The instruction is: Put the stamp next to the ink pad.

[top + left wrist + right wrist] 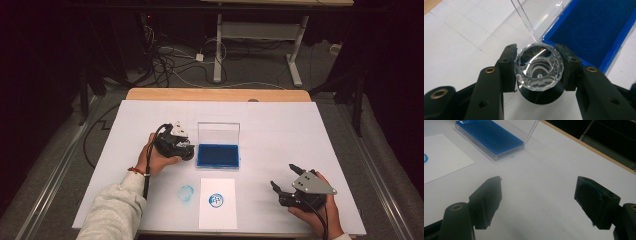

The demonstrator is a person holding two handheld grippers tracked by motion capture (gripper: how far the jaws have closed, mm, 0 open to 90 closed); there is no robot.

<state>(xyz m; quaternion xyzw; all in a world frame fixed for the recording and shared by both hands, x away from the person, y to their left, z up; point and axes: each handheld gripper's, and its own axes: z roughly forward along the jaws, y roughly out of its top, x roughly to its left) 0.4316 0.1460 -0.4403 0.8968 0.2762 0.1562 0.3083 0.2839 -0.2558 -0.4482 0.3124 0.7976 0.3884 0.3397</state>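
My left gripper [538, 68] is shut on a round stamp [538, 70] with a clear faceted top and a black base; both pads press its sides. In the high view the left gripper [181, 145] sits just left of the blue ink pad [218, 155], whose clear lid [218, 132] stands open behind it. The ink pad [596, 27] lies right beyond the held stamp. A white sheet [218, 202] with a round blue print [216, 200] lies near the front edge. My right gripper [544, 202] is open over bare table, and in the high view the right gripper [284, 177] rests at the front right.
A faint blue smudge [186, 193] marks the white table cover [280, 130] left of the sheet. The wooden table edge [215, 94] runs along the back. Cables and a desk frame [260, 40] stand on the floor beyond.
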